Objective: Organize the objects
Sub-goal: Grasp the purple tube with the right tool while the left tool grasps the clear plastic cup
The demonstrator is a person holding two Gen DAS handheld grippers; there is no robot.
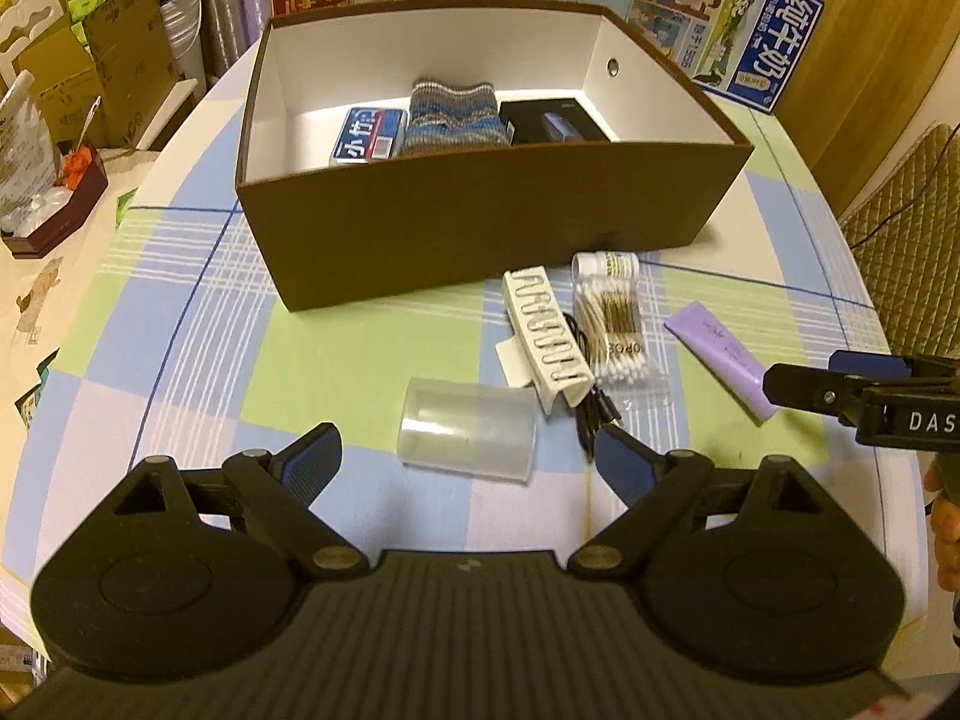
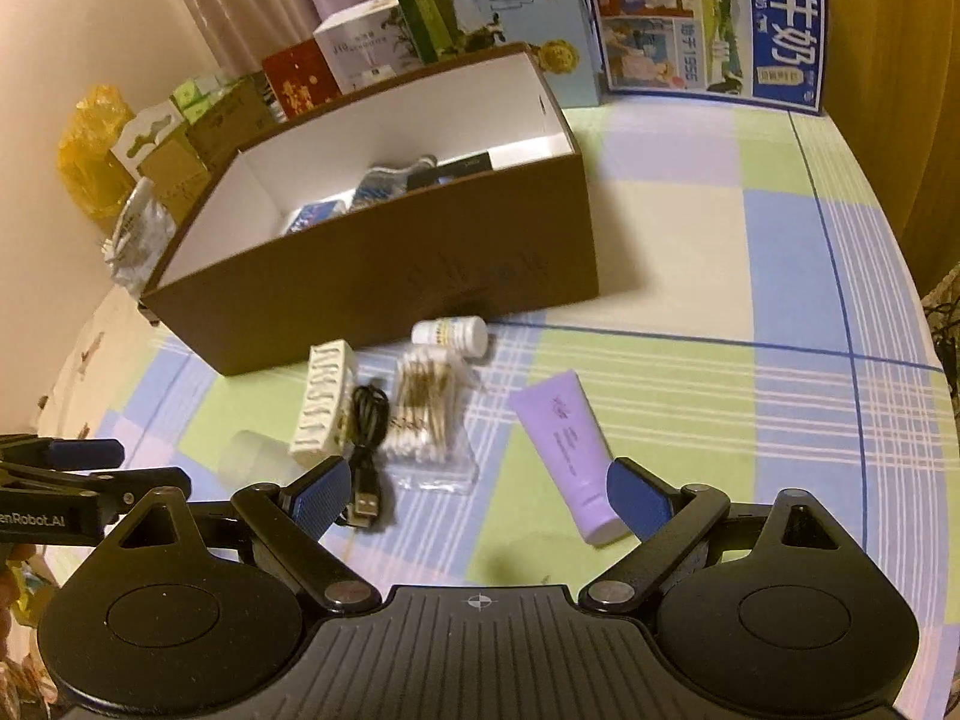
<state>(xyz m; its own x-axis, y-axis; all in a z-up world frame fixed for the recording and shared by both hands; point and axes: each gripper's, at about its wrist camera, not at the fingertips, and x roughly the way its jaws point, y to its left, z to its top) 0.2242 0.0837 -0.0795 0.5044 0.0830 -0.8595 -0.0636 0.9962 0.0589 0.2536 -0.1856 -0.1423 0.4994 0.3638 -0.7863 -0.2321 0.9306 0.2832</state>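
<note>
A brown box [image 1: 480, 222] [image 2: 384, 288] with a white inside stands on the checked cloth and holds a blue tin [image 1: 369, 135], a knitted striped piece [image 1: 453, 117] and a black case [image 1: 549, 120]. In front of it lie a clear plastic cup [image 1: 468, 429] on its side, a white hair claw [image 1: 546, 336] [image 2: 321, 402], a black USB cable [image 2: 366, 438], a bag of cotton swabs [image 1: 615, 324] [image 2: 429, 414], a small white bottle [image 2: 450, 333] and a purple tube [image 1: 723, 357] [image 2: 567, 450]. My left gripper [image 1: 468, 456] is open just short of the cup. My right gripper [image 2: 480, 492] is open, its right finger beside the tube's cap.
Printed cartons [image 2: 714, 18] and boxes line the table's far edge. A dark red tray [image 1: 54, 204] with clutter sits at the left, a quilted chair back [image 1: 900, 228] at the right. The cloth right of the box [image 2: 720, 240] is bare.
</note>
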